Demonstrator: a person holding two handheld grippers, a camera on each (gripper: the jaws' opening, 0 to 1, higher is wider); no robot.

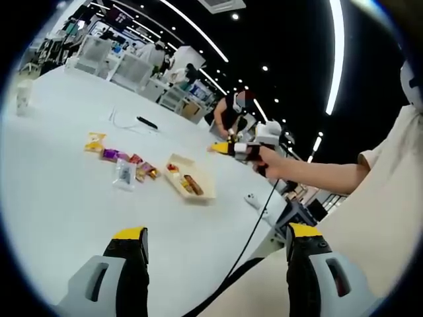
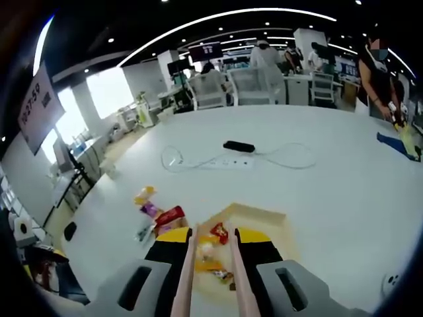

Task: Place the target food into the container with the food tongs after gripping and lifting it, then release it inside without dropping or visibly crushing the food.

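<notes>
Right gripper grips pale pink food tongs, tips over the shallow beige rectangular container. Left gripper jaws wide, empty, above the white table.

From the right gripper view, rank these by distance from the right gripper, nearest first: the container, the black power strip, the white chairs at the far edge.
1. Container, just beyond the right gripper and the tongs it holds.
2. Black power strip, mid-table, straight ahead.
3. White chairs, at the table's far edge.
</notes>
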